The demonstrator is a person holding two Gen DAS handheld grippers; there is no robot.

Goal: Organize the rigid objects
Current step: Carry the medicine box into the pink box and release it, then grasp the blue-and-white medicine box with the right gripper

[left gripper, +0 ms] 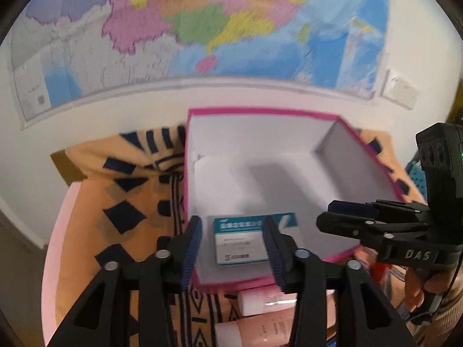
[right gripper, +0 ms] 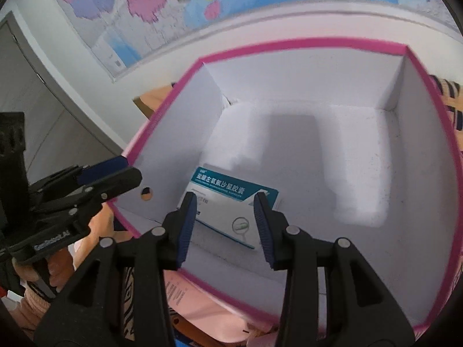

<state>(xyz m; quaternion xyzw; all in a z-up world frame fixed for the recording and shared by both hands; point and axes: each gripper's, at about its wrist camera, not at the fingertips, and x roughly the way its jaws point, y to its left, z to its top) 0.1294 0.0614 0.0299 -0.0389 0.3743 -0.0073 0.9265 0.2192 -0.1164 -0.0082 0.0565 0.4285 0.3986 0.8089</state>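
A pink-rimmed white box point(left gripper: 373, 156) stands open on a patterned orange cloth. A teal-and-white medicine carton point(left gripper: 243, 240) lies flat inside it near the front wall; it also shows in the right wrist view point(right gripper: 228, 205). My left gripper point(left gripper: 231, 237) is open and empty above the box's front edge, the carton seen between its fingers. My right gripper point(right gripper: 225, 211) is open and empty over the box point(right gripper: 431, 92), above the carton. The right gripper shows from the side in the left wrist view point(left gripper: 332, 219), the left gripper in the right wrist view point(right gripper: 127, 170).
Two pink tubes with white caps point(left gripper: 260, 303) lie on the cloth point(left gripper: 115, 202) in front of the box. A pink round table edge point(left gripper: 55, 245) is at the left. A colourful wall map point(left gripper: 202, 29) hangs behind. A grey door point(right gripper: 29, 92) is at the left.
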